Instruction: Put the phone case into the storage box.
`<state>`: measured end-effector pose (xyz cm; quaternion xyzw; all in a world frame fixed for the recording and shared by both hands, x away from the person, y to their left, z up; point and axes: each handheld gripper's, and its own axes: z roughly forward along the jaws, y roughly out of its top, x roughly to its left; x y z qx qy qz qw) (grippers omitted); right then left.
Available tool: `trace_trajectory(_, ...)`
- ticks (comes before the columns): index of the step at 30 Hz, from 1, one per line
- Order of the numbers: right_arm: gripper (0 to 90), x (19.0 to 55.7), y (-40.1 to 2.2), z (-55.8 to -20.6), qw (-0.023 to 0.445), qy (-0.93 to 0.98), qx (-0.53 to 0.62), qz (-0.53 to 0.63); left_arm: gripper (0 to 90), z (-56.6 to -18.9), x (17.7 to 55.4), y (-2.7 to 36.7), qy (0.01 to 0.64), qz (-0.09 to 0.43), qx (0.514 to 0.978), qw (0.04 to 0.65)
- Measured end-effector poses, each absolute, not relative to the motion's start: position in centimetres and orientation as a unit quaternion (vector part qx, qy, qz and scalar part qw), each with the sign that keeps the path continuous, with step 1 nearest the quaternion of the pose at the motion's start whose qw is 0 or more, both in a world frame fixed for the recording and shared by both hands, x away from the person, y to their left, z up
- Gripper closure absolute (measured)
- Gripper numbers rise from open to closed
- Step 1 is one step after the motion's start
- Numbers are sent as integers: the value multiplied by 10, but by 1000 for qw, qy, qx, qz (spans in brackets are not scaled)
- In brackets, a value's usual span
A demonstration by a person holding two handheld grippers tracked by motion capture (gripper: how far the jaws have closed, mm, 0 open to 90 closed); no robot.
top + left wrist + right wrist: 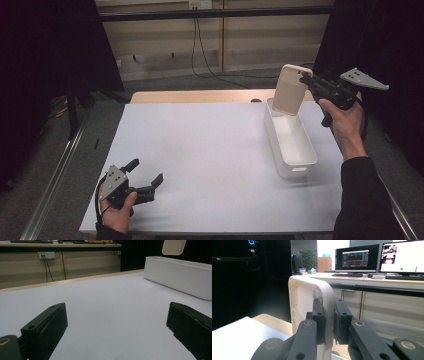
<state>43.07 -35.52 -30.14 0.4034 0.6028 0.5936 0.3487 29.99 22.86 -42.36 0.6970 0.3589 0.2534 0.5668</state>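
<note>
Clamping its thin rim, my right gripper (pixel 328 320) is holding a cream, round-cornered lid (pixel 291 89) at twelve o'clock above the white bin (pixel 291 141), while my left gripper (pixel 146 176) is gaping.

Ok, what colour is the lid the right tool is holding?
Cream, slightly beige next to the white bin; the lid shows best in the high view.
</note>
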Motion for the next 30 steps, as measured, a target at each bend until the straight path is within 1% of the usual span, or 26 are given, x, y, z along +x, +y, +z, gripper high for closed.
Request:
trace_trajectory(8,814,443,-360,-313,351,611,402,585,32,-424,302,229,359,255,696,567)
trace_trajectory(15,814,452,-364,-326,335,615,413,582,33,-423,302,229,357,255,696,568)
trace_trajectory(20,814,457,-364,-332,335,617,417,578,32,-422,302,228,356,253,692,575)
trace_trajectory(30,814,466,-363,-344,336,621,415,573,29,-423,304,228,355,254,696,570)
